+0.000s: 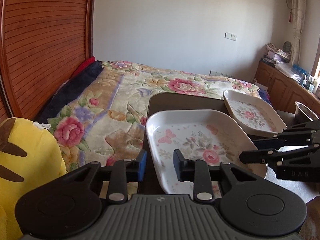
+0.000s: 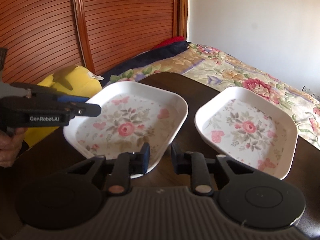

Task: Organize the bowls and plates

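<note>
Two square white floral plates sit on the dark table (image 2: 180,80): one plate (image 2: 128,124) toward the table's left edge, the second plate (image 2: 248,130) toward its right edge, the two apart; one metal bowl (image 1: 306,111) stands beyond the table's far right corner, only partly in sight; one yellow plush toy (image 1: 26,160) lies on the one floral-covered bed (image 1: 120,92); two grippers are out, the left gripper (image 1: 160,164) and the right gripper (image 2: 160,156).

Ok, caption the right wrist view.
Open right hand-held gripper straddling a floral plate's rim, second floral plate alongside.
</note>
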